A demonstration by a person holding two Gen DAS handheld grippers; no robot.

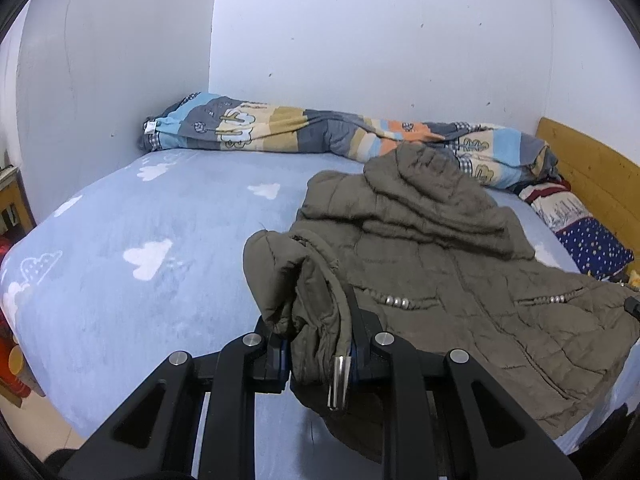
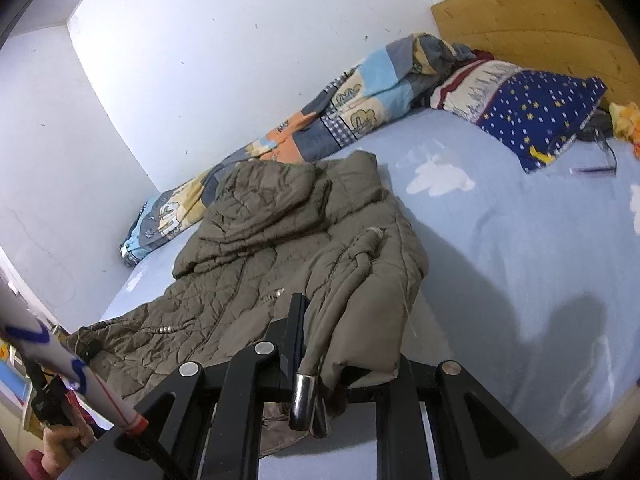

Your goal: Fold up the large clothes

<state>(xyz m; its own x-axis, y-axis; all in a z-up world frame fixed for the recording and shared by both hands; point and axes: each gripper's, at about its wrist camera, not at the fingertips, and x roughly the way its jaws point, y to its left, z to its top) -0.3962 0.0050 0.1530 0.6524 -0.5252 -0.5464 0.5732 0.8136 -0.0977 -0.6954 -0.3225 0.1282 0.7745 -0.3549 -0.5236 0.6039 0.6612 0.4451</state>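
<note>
On the bed [image 1: 120, 208], the jacket [image 1: 440, 248] is stretched away lengthwise, its near hem clamped by left gripper [image 1: 320, 344] and right gripper [image 2: 316, 340].

A home bedroom: bed [image 1: 120, 220], rolled quilt [image 1: 280, 128], pillow [image 2: 532, 116], wooden headboard [image 2: 540, 28].

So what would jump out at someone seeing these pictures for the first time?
Probably the olive-brown padded coat, spread across the light blue cloud-print bed sheet. Its near edge is bunched up and pinched in both the left gripper and the right gripper, one at each lower corner. Behind it, a colourful patchwork quilt lies rolled along the white wall.
</note>
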